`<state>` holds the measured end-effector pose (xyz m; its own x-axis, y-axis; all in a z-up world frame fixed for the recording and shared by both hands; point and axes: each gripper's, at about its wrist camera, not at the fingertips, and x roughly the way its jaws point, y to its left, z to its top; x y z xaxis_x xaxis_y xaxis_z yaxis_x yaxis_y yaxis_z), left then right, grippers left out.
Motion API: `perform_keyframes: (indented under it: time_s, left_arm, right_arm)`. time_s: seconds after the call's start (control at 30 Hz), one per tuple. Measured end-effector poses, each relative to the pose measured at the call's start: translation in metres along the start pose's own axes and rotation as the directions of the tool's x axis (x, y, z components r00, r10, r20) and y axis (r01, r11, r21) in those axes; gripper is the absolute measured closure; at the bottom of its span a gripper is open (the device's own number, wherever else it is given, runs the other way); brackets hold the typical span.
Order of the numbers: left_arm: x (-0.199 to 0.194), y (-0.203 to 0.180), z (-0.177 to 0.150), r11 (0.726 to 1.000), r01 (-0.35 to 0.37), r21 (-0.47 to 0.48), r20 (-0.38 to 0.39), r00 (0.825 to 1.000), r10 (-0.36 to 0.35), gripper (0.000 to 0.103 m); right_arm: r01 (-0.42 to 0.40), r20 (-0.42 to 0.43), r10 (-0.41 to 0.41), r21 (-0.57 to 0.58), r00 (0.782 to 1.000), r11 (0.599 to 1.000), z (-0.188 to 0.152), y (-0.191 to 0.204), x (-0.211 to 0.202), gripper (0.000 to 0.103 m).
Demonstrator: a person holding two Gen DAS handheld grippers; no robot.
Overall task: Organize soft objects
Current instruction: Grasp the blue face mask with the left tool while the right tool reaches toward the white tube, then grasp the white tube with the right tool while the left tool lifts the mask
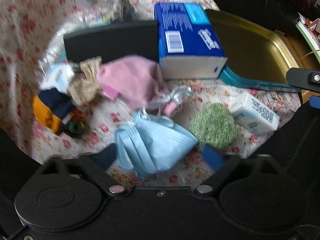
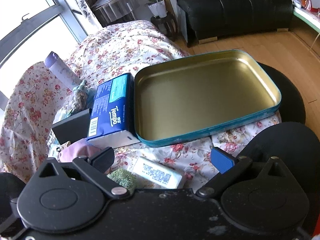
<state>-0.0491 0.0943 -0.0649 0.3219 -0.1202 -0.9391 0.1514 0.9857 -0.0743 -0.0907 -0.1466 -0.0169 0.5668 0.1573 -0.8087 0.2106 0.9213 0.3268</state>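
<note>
In the left wrist view, blurred, soft things lie scattered on a floral cloth [image 1: 20,40]. Far left is an orange and navy bundle [image 1: 50,110], then a beige knit piece [image 1: 88,82] touching a pink cloth [image 1: 130,80]. A black box [image 1: 112,42] lies behind them. Nearest the camera lies a pale blue mask [image 1: 152,148], crumpled, its loops trailing toward the pink cloth. The left gripper [image 1: 160,158] points steeply down over it with its jaws partly spread and the mask between its fingers [image 1: 213,158]. The left pad sits at the mask's edge, while the right one stands just apart from it, so no firm pinch shows. To the right are a green fuzzy ball [image 1: 214,126] and a small white pack [image 1: 254,114], touching each other. Behind them a blue tissue pack [image 1: 188,40] lies against a gold tin [image 1: 250,48] with a teal rim.

In the right wrist view a lilac bottle [image 2: 58,66] stands far left. The box [image 2: 72,126], the tissue pack [image 2: 112,108] and the empty tin [image 2: 206,96] sit side by side. The right gripper [image 2: 163,160] hangs with jaws spread wide, holding nothing. Below it are the pink cloth [image 2: 80,150], the green ball [image 2: 124,178] and the white pack [image 2: 158,173]. A black sofa [image 2: 234,14] stands on the wooden floor [image 2: 270,46] behind.
</note>
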Motion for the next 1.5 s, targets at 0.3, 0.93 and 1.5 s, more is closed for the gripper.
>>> perform_keyframes:
  time_s: [0.3, 0.93, 1.5]
  left_arm:
    - [-0.002, 0.014, 0.005, 0.998, 0.038, -0.047, 0.016, 0.999, -0.037, 0.056]
    - [-0.046, 0.041, 0.024, 0.993, 0.029, -0.115, 0.185, 0.983, -0.007, 0.056]
    - [-0.043, 0.053, 0.021, 0.988, 0.054, -0.147, 0.194, 0.981, -0.025, 0.056]
  right_arm:
    - [0.010, -0.071, -0.009, 0.026, 0.997, 1.000, 0.002, 0.007, 0.012, 0.000]
    - [0.144, -0.248, -0.128, 0.045, 0.960, 0.989, -0.006, 0.030, 0.061, 0.000]
    - [0.248, -0.267, -0.238, 0.002, 0.934, 0.969, -0.008, 0.048, 0.085, 0.027]
